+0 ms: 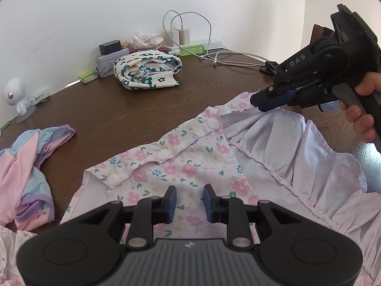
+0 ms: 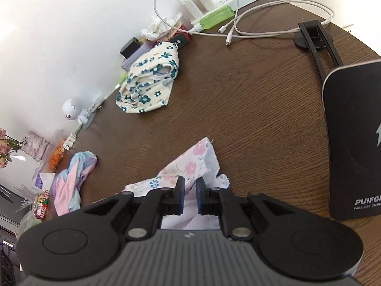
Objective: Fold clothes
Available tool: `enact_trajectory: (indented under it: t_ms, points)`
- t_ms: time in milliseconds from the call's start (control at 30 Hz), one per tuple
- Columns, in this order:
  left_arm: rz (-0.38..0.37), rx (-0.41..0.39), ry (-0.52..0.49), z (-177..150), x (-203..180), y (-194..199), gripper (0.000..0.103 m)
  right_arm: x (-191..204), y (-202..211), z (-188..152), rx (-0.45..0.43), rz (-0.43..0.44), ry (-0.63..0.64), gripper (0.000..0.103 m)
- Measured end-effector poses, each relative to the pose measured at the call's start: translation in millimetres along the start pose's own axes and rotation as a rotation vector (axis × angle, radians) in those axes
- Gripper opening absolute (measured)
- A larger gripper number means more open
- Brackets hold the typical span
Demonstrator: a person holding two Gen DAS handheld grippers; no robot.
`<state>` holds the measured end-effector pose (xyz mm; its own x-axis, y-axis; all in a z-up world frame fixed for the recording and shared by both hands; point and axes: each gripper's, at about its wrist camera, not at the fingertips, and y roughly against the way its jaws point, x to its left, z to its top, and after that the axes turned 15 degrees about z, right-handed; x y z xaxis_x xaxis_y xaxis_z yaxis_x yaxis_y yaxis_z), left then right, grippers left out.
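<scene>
Pink floral cotton garment with white snap buttons and a ruffled white lining (image 1: 190,157) lay spread across the dark brown wooden table (image 1: 142,100), its far corner pinched between the closed fingers of the right gripper (image 1: 258,101), held by a person's hand (image 1: 362,116). Smaller behind it sat a folded cream cloth with teal flowers (image 1: 147,70) and a crumpled pastel pink-and-blue garment (image 1: 28,166), while the left gripper (image 1: 189,200) hovered just above the floral fabric, fingers apart and empty.
</scene>
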<state>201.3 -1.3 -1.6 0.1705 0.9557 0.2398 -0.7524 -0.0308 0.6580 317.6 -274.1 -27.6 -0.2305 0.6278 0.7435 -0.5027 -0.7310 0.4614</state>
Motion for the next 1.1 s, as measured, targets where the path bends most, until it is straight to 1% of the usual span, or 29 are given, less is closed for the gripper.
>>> enact_trajectory:
  t_ms: [33, 67, 100, 133, 167, 200, 233, 267, 333, 400, 433, 500, 567, 600, 667, 700, 733, 767, 833, 867, 1000, 1100]
  points:
    - [-0.002, -0.006, 0.007, 0.4, 2.0, 2.2, 0.026, 2.1, 5.2, 0.0, -0.011, 0.012, 0.007, 0.029]
    - [-0.005, -0.011, 0.014, 0.8, 4.0, 4.4, 0.026, 4.3, 10.3, 0.1, -0.023, 0.025, 0.015, 0.036]
    - [-0.007, -0.017, 0.02, 1.2, 6.0, 6.6, 0.027, 6.4, 15.5, 0.1, -0.034, 0.037, 0.022, 0.041]
    - [-0.01, -0.023, 0.027, 1.7, 8.0, 8.8, 0.027, 8.9, 20.9, -0.2, -0.045, 0.05, 0.032, 0.042]
    - [-0.012, -0.029, 0.034, 2.1, 10.0, 11.0, 0.03, 16.2, 29.9, -4.4, -0.035, 0.063, 0.075, 0.045]
    - [-0.015, -0.034, 0.041, 2.5, 12.0, 13.2, 0.037, 23.5, 38.8, -8.7, -0.025, 0.076, 0.118, 0.055]
    - [-0.017, -0.04, 0.047, 2.9, 14.0, 15.4, 0.041, 30.9, 47.8, -12.9, -0.015, 0.089, 0.161, 0.065]
    - [-0.02, -0.046, 0.054, 3.3, 16.0, 17.6, 0.048, 38.2, 56.7, -17.6, -0.005, 0.101, 0.205, 0.069]
    - [-0.024, -0.057, 0.026, -3.1, 19.4, 32.7, 0.054, 54.3, 72.8, -37.8, 0.031, 0.095, 0.329, 0.076]
    - [-0.029, -0.069, -0.003, -9.7, 22.7, 48.2, 0.055, 70.3, 89.0, -58.1, 0.068, 0.088, 0.453, 0.078]
    - [-0.031, -0.075, -0.018, -13.0, 24.4, 55.9, 0.055, 77.9, 96.7, -68.3, 0.087, 0.084, 0.512, 0.078]
    - [-0.019, -0.054, -0.051, -26.5, 22.4, 62.2, 0.054, 82.2, 103.3, -91.6, 0.147, 0.075, 0.57, 0.078]
    - [-0.011, -0.029, -0.075, -40.2, 19.5, 63.7, 0.052, 83.4, 107.0, -112.9, 0.2, 0.059, 0.614, 0.075]
    - [-0.007, -0.017, -0.085, -46.9, 18.2, 63.4, 0.045, 82.6, 107.6, -122.7, 0.222, 0.049, 0.63, 0.073]
    - [-0.003, -0.011, -0.082, -50.2, 17.3, 61.0, 0.035, 79.3, 106.3, -137.5, 0.258, 0.037, 0.642, 0.068]
    - [-0.001, -0.008, -0.081, -51.6, 16.8, 59.8, 0.033, 76.7, 104.6, -142.8, 0.273, 0.034, 0.639, 0.061]
    - [0.001, -0.005, -0.079, -53.1, 16.4, 58.6, 0.027, 74.2, 102.7, -148.0, 0.287, 0.032, 0.637, 0.052]
    - [0.003, -0.003, -0.077, -54.6, 16.0, 57.4, 0.022, 71.9, 100.5, -151.1, 0.296, 0.022, 0.64, 0.046]
    - [0.007, 0.003, -0.073, -57.5, 15.1, 54.9, 0.02, 67.2, 95.8, -157.1, 0.316, 0.002, 0.646, 0.021]
    - [0.009, 0.005, -0.072, -59.0, 14.7, 53.7, 0.02, 65.5, 92.8, -158.7, 0.321, -0.017, 0.649, 0.018]
    - [0.017, 0.016, -0.064, -64.9, 13.0, 48.9, 0.021, 61.4, 93.5, -156.8, 0.306, -0.034, 0.641, 0.018]
    - [0.043, -0.012, -0.038, -68.3, 22.8, 63.2, 0.021, 58.4, 93.0, -151.8, 0.294, -0.064, 0.638, 0.018]
